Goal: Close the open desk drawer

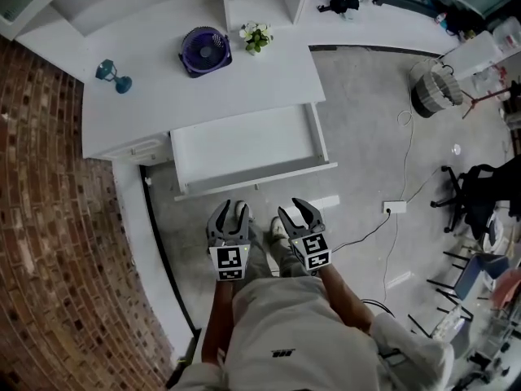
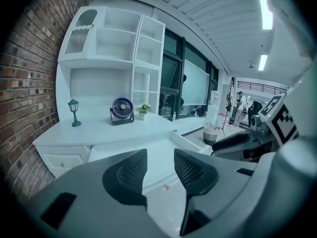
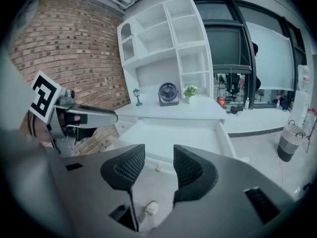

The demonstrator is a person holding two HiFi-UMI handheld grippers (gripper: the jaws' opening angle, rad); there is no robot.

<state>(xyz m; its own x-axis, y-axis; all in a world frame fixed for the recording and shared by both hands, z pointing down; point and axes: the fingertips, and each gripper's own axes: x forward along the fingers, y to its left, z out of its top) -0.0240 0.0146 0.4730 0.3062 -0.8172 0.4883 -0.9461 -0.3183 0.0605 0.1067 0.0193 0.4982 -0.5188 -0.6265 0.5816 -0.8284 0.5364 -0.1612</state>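
The white desk (image 1: 203, 88) has its wide drawer (image 1: 244, 145) pulled out toward me, and the drawer is empty inside. Its front panel (image 1: 256, 179) faces me with a small knob (image 3: 157, 168) at the middle. My left gripper (image 1: 231, 212) and right gripper (image 1: 295, 210) hover side by side just short of that panel, both open, nothing between their fingers. In the left gripper view the left gripper (image 2: 160, 157) points at the drawer (image 2: 188, 142). The right gripper (image 3: 158, 160) looks into the drawer (image 3: 173, 133) from slightly above.
A purple fan (image 1: 204, 50), a small plant (image 1: 256, 36) and a teal lamp figure (image 1: 114, 76) stand on the desktop. A brick wall (image 1: 49, 218) runs along the left. A floor socket with cable (image 1: 394, 207), a basket (image 1: 431, 88) and a black chair (image 1: 476, 194) lie to the right.
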